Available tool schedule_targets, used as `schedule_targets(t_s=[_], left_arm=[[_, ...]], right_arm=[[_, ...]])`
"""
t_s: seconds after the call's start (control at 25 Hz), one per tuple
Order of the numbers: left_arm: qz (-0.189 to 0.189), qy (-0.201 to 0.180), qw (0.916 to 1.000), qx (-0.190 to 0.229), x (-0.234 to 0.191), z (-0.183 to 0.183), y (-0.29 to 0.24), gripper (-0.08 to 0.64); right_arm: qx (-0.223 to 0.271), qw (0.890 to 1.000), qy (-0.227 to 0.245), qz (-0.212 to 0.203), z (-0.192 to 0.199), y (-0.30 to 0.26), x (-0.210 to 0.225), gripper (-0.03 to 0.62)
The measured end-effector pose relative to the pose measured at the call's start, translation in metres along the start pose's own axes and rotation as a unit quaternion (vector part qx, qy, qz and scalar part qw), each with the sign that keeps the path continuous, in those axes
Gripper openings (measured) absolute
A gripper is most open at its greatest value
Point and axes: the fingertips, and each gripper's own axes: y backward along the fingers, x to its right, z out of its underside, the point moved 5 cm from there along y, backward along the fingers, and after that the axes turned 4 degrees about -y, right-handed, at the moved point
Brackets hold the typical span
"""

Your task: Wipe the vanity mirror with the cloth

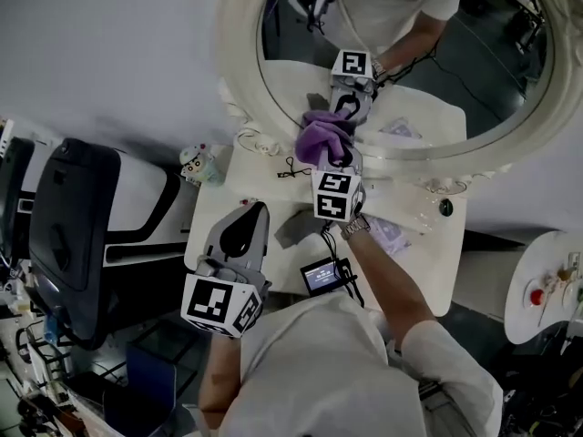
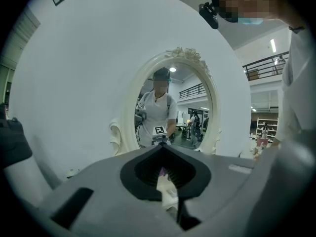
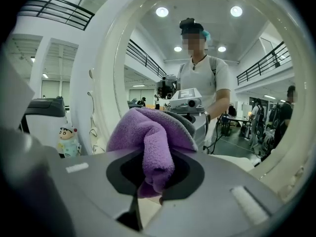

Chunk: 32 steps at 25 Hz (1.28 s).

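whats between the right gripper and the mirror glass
The purple cloth, clamped in the jaws of the right gripper and bunched against the lower glass of the vanity mirror. The head view shows it; the right gripper view confirms the grip.

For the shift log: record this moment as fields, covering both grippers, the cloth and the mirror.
left gripper: shut, empty, low over the table's front-left part
right gripper: shut on the purple cloth
cloth contact: appears pressed against the lower glass of the vanity mirror
table: white; figurine at its left edge, small screen near the front
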Motion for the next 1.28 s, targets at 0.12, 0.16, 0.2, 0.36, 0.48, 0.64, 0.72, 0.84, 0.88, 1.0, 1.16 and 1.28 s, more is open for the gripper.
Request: schedule_targets(t_s=[0.12, 0.16, 0.2, 0.36, 0.48, 0.64, 0.72, 0.84, 0.88, 1.0, 1.16, 1.28], left_arm=[[0.016, 0.0, 0.9999, -0.001, 0.008, -0.001, -0.005, 0.003], [0.023, -0.002, 0.9997, -0.002, 0.011, -0.002, -0.006, 0.003], [0.029, -0.005, 0.9996, -0.004, 0.013, -0.002, -0.008, 0.003], [0.047, -0.008, 0.9988, -0.01, 0.028, 0.003, -0.023, 0.003], [0.06, -0.01, 0.9981, -0.008, 0.038, 0.002, -0.03, 0.003], [0.076, -0.012, 0.997, -0.005, 0.049, 0.001, -0.036, 0.003], [0.085, -0.013, 0.9963, -0.003, 0.056, 0.0, -0.039, 0.003], [0.103, -0.017, 0.9945, 0.003, 0.069, -0.003, -0.044, 0.003], [0.108, -0.017, 0.9939, 0.004, 0.073, -0.004, -0.045, 0.003], [0.123, -0.015, 0.9922, 0.008, 0.084, -0.005, -0.047, 0.003], [0.151, -0.023, 0.9881, 0.016, 0.098, -0.011, -0.051, 0.003], [0.169, -0.028, 0.985, 0.016, 0.106, -0.013, -0.052, 0.003]], right_arm=[[-0.01, 1.0, 0.014, 0.005, 0.008, 0.001, 0.006, 0.061], [-0.017, 1.0, 0.012, 0.009, 0.012, 0.002, 0.01, 0.061], [-0.024, 1.0, 0.011, 0.015, 0.016, 0.004, 0.015, 0.063], [-0.045, 0.998, 0.008, 0.034, 0.038, 0.009, 0.051, 0.064], [-0.057, 0.997, 0.001, 0.046, 0.045, 0.016, 0.075, 0.069], [-0.062, 0.995, -0.012, 0.074, 0.045, 0.03, 0.106, 0.074], [-0.061, 0.994, -0.02, 0.088, 0.043, 0.039, 0.122, 0.074], [-0.054, 0.991, -0.031, 0.114, 0.038, 0.053, 0.149, 0.075], [-0.051, 0.99, -0.035, 0.124, 0.035, 0.059, 0.158, 0.075], [-0.04, 0.987, -0.043, 0.15, 0.026, 0.077, 0.182, 0.075], [-0.01, 0.982, -0.046, 0.181, 0.004, 0.1, 0.209, 0.072], [0.01, 0.98, -0.043, 0.196, -0.016, 0.114, 0.223, 0.07]])
